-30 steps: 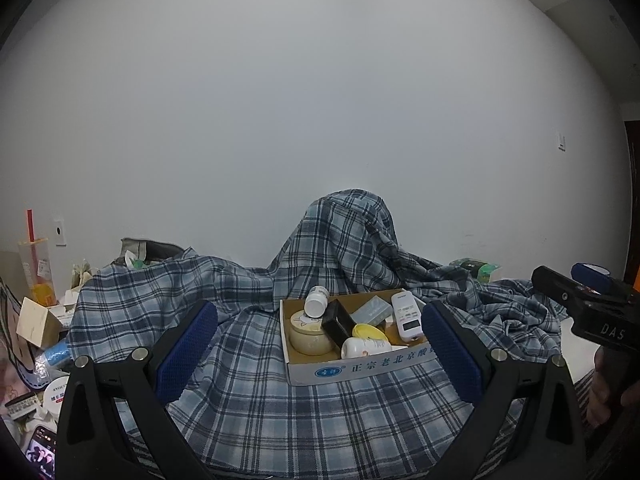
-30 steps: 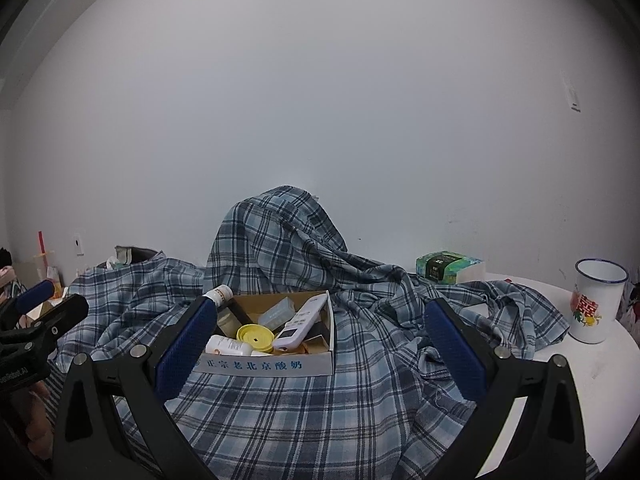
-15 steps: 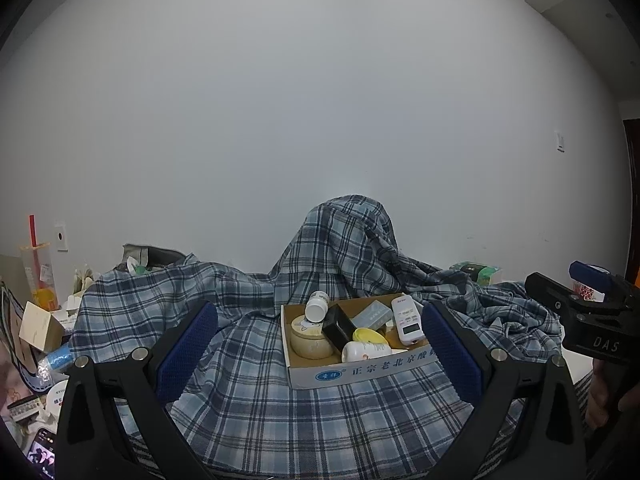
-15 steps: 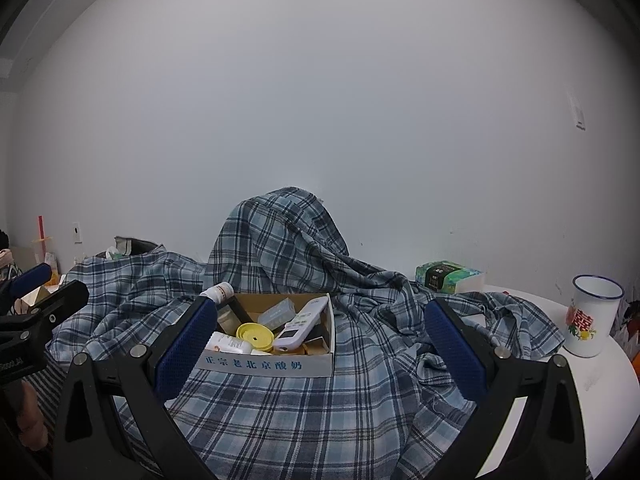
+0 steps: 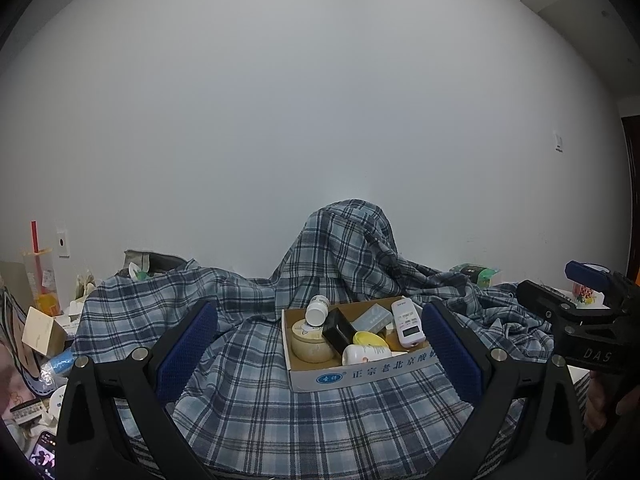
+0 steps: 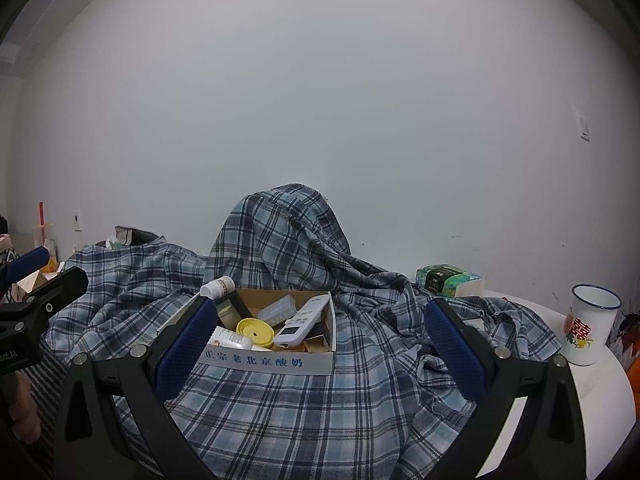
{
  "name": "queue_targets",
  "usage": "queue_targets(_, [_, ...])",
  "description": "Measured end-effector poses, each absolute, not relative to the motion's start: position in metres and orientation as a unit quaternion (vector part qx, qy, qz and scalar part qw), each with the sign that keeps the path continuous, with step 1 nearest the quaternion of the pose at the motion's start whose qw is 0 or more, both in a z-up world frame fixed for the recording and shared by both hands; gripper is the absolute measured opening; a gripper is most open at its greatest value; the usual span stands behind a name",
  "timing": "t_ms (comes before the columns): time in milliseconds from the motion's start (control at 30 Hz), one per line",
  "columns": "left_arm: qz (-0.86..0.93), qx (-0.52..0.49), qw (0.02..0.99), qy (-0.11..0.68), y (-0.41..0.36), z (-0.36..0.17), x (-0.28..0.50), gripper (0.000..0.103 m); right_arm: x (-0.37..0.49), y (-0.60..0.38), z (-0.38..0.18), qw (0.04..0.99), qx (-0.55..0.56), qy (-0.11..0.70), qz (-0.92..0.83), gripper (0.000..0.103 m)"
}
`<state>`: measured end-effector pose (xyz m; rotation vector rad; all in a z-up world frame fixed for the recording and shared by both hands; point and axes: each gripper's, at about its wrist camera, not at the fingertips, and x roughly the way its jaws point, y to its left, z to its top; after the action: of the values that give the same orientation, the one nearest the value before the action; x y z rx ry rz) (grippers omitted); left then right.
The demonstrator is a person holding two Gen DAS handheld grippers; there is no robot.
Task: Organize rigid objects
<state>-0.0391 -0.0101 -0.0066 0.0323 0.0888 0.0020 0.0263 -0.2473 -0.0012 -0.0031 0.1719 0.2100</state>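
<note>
While both tongs (image 5: 320, 344) (image 6: 320, 340) gape empty, the cardboard box (image 5: 360, 372) sits crammed with bottles and jars.

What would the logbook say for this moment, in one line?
left gripper: open, empty | right gripper: open, empty | cardboard box: on plaid cloth, holds remote, bottles | phase: approach

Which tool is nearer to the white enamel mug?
The right tool. The mug stands just beside its right finger, while the left tool is further away, left of the box.
</note>
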Motion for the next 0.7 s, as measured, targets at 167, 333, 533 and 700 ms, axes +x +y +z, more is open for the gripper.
queue_targets(167, [0.003,0.015,0.999,0.043,-0.0109,-0.0068,-0.0391,0.103,0.0310,-0.2494,-0.0030,0.989,-0.001,0.094,0.110,0.103])
queue_targets(333, [0.001,0.012,0.999,0.045,-0.0081,-0.0061,-0.0390,0.103,0.0314,-0.2503,-0.0030,0.989,0.000,0.094,0.110,0.103])
queue_targets(533, [0.000,0.012,0.999,0.047,-0.0070,-0.0060,-0.0388,0.103,0.0313,-0.2513,-0.0029,0.989,0.000,0.096,0.110,0.103])
queue_targets(700, [-0.002,0.013,0.999,0.049,-0.0063,-0.0065,-0.0381,0.103,0.0305,-0.2511,-0.0019,0.989,0.000,0.094,0.111,0.103])
